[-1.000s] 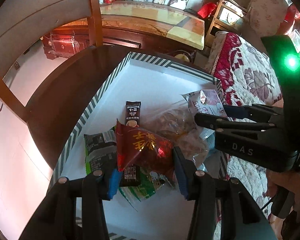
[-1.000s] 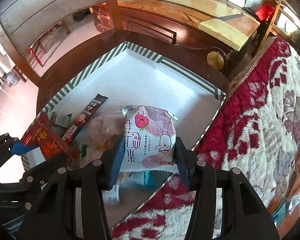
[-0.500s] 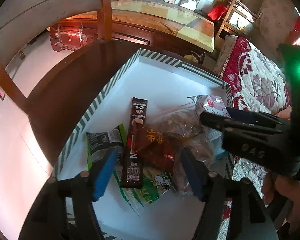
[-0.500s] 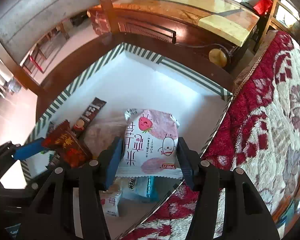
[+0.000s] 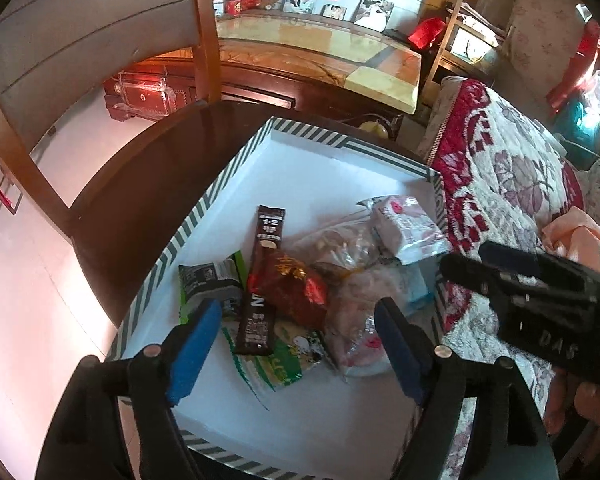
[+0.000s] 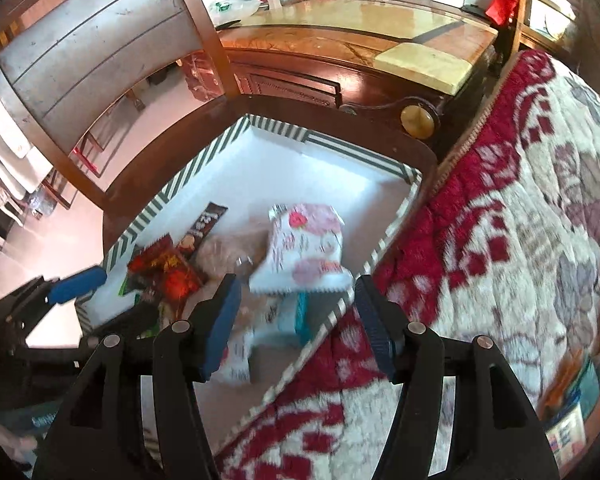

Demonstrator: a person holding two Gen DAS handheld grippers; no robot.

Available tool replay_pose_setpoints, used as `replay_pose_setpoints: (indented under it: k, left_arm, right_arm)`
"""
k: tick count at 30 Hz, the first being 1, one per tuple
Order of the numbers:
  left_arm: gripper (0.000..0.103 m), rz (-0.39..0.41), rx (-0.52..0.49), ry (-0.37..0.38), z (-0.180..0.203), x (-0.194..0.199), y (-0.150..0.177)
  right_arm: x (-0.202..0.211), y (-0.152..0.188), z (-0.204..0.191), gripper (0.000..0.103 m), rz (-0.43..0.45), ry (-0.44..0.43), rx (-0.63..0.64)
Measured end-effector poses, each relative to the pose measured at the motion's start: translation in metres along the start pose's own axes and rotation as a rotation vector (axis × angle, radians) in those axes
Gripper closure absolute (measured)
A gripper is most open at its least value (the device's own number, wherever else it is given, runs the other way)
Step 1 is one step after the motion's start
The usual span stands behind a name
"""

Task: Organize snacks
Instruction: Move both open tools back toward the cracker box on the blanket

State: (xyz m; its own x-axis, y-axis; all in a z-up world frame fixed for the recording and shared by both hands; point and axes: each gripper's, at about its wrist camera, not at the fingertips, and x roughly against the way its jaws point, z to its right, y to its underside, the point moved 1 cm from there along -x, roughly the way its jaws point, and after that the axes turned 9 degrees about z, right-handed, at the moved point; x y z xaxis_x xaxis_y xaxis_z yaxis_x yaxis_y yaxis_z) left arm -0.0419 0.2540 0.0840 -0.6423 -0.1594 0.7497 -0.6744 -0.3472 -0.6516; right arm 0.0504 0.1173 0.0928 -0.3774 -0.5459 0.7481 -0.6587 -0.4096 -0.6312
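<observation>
Both grippers have just been opening, nothing pinched: left gripper (image 5: 300,344) spread above red packet (image 5: 296,288), right gripper (image 6: 296,316) spread near pink-white packet (image 6: 306,246). Snacks lie piled w/ coffee stick (image 5: 262,276) in striped tray (image 5: 220,196).

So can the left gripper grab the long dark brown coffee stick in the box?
Probably yes: the left gripper stands open just above the dark brown coffee stick, which lies on top, though a red packet overlaps its edge.
</observation>
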Motion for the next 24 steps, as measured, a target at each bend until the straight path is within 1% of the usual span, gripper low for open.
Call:
replay_pose_setpoints:
  k: [4, 6, 9, 11, 13, 16, 18, 21, 24]
  left_arm:
    - [0.022, 0.005, -0.008, 0.004, 0.007, 0.005, 0.002]
    - [0.022, 0.005, -0.011, 0.003, 0.008, 0.007, 0.003]
    - [0.022, 0.009, -0.008, -0.016, 0.001, 0.008, 0.003]
    - [0.022, 0.004, -0.003, -0.019, -0.004, 0.008, 0.004]
    - [0.022, 0.005, -0.008, -0.032, -0.007, 0.007, 0.004]
    - [0.022, 0.003, -0.006, -0.043, -0.012, 0.006, 0.005]
    - [0.022, -0.001, 0.001, -0.047, -0.016, 0.004, 0.005]
    - [0.022, -0.004, 0.002, -0.048, -0.017, 0.003, 0.005]
    - [0.022, 0.001, -0.005, -0.049, -0.014, 0.004, 0.005]
  right_arm:
    - [0.003, 0.006, 0.003, 0.044, -0.019, -0.032, -0.012]
    - [-0.001, 0.005, -0.003, 0.044, -0.043, -0.051, 0.010]
    - [-0.008, 0.003, -0.013, 0.044, -0.060, -0.058, 0.046]
    - [-0.013, 0.001, -0.015, 0.044, -0.071, -0.087, 0.034]
    - [-0.023, 0.000, -0.019, 0.044, -0.103, -0.112, 0.041]
    - [-0.041, -0.002, -0.024, 0.044, -0.140, -0.097, 0.071]
    - [-0.052, -0.005, -0.023, 0.044, -0.149, -0.103, 0.061]
    - [-0.061, -0.010, -0.020, 0.044, -0.133, -0.076, 0.053]
    - [-0.053, -0.011, -0.016, 0.044, -0.116, -0.068, 0.052]
